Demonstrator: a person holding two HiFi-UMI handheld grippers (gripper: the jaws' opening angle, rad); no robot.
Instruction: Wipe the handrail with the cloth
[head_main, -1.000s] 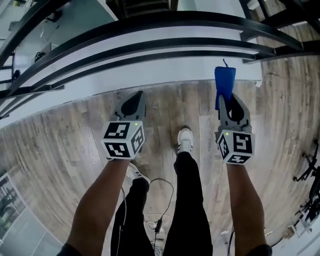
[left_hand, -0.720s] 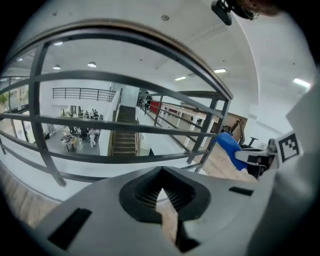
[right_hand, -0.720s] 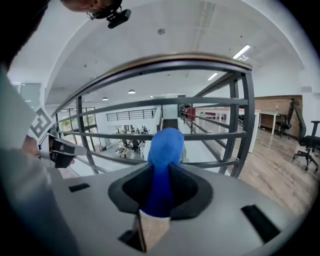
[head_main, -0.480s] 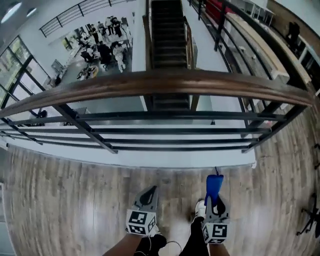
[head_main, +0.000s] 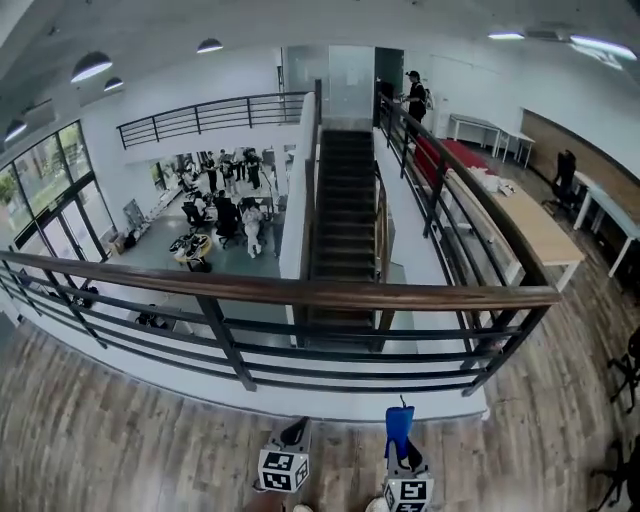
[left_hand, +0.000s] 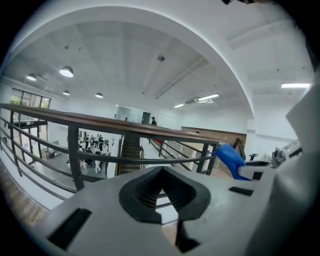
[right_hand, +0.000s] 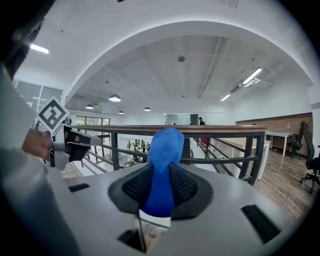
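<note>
The handrail (head_main: 300, 292) is a brown wooden bar on a black metal railing and crosses the head view ahead of me. Both grippers sit low at the frame's bottom, short of the rail. My right gripper (head_main: 400, 447) is shut on a blue cloth (head_main: 399, 424) that sticks up from its jaws. In the right gripper view the cloth (right_hand: 165, 150) fills the gap between the pads, with the handrail (right_hand: 210, 131) behind it. My left gripper (head_main: 294, 433) is shut and holds nothing. The left gripper view shows the handrail (left_hand: 100, 120) beyond its jaws and the cloth (left_hand: 231, 159) at right.
Black horizontal bars and slanted posts (head_main: 222, 350) fill the railing below the rail. Beyond it is a drop to a lower floor with a staircase (head_main: 345, 230) and several people (head_main: 215, 215). Wood flooring (head_main: 120, 440) lies under me. Long tables (head_main: 530, 225) stand at right.
The head view has swung up from the floor and my legs to the railing and hall beyond. Both grippers now show small at the bottom edge. The cloth stays gripped.
</note>
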